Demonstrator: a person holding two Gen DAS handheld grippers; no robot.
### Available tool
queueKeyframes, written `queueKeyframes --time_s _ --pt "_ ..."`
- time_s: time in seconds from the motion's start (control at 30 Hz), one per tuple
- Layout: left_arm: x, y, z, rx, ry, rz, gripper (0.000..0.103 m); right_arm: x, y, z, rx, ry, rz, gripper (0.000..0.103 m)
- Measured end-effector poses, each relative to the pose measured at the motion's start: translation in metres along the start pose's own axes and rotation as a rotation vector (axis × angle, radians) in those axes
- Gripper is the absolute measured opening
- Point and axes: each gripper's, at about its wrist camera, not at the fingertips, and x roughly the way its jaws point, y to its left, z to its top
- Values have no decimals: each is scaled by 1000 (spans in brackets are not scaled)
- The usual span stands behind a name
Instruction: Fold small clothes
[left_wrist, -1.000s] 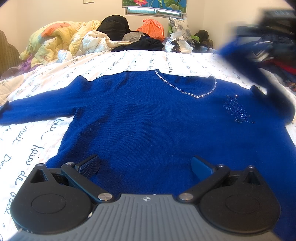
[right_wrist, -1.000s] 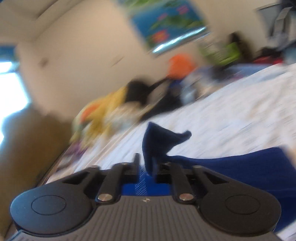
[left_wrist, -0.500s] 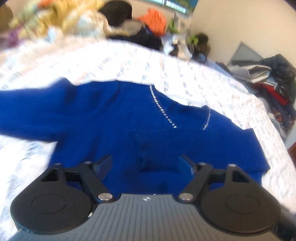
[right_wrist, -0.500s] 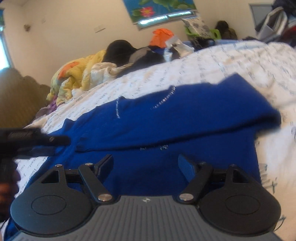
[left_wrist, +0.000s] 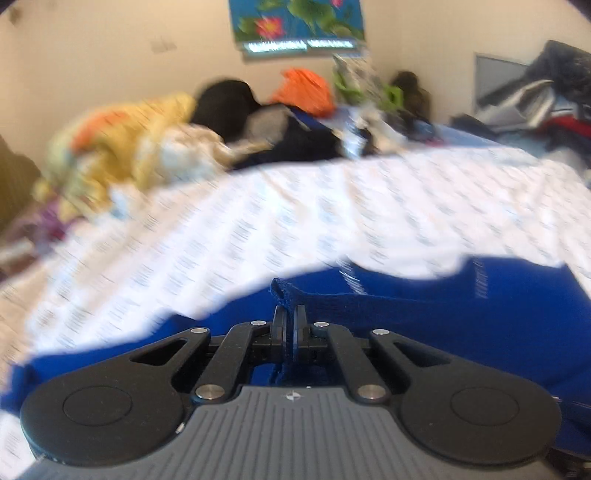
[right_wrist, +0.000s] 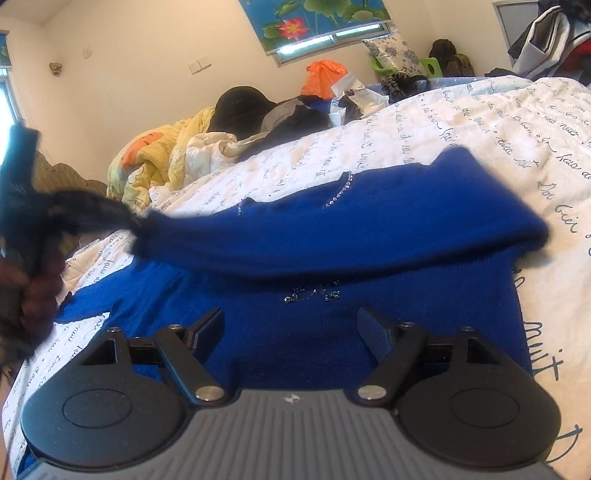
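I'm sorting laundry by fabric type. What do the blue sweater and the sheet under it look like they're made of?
The blue sweater looks like a soft, matte knit, wool or acrylic; its edge is fuzzy, and shiny rhinestone-like beads trim the neckline. The bed sheet looks like thin, smooth woven cotton, matte white with printed script and fine creases.

I log: bed sheet (right_wrist: 498, 122) white with script; yellow quilt (right_wrist: 159, 162) heaped; orange bag (right_wrist: 325, 77); lotus blind (right_wrist: 314, 22) on wall; green stool (right_wrist: 430, 66).
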Motion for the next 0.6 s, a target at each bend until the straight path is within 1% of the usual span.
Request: queueKeyframes --time_s 0.07,0.1,0.13,0.2,0.27,0.33,0.4,0.43,0.47,0.5,0.53,0.57,0.6 --pt "11 17 -1 21 13 80 4 1 1 0 -3 1 3 82" --pt "20 25 -5 23 30 124 4 1 1 0 -6 3 3 83" --pt "29 34 -10 17 62 150 4 1 1 0 -9 4 3 83" --pt "42 50 -25 -8 131 144 5 1 2 0 -10 4 3 83" --pt "52 49 -43 8 171 138 5 1 1 0 -9 5 4 83" --pt "54 44 -53 45 182 158 5 2 2 0 -11 6 4 83" --pt "44 42 -52 63 176 169 7 1 1 2 -6 15 10 84" --pt "38 42 -50 60 171 183 16 -1 -1 6 18 32 24 84" --pt "23 46 -47 47 149 192 19 -5 -6 13 70 45 53 84" --pt "10 49 -42 24 113 189 38 -12 -14 24 137 36 106 84" --pt "-2 51 -39 7 71 185 76 -21 -22 37 177 -2 148 84" --pt "-13 50 -35 -7 15 180 93 -28 -30 51 189 -49 150 85" --pt "-23 46 -32 -9 -45 169 97 -32 -39 67 187 -92 114 87"
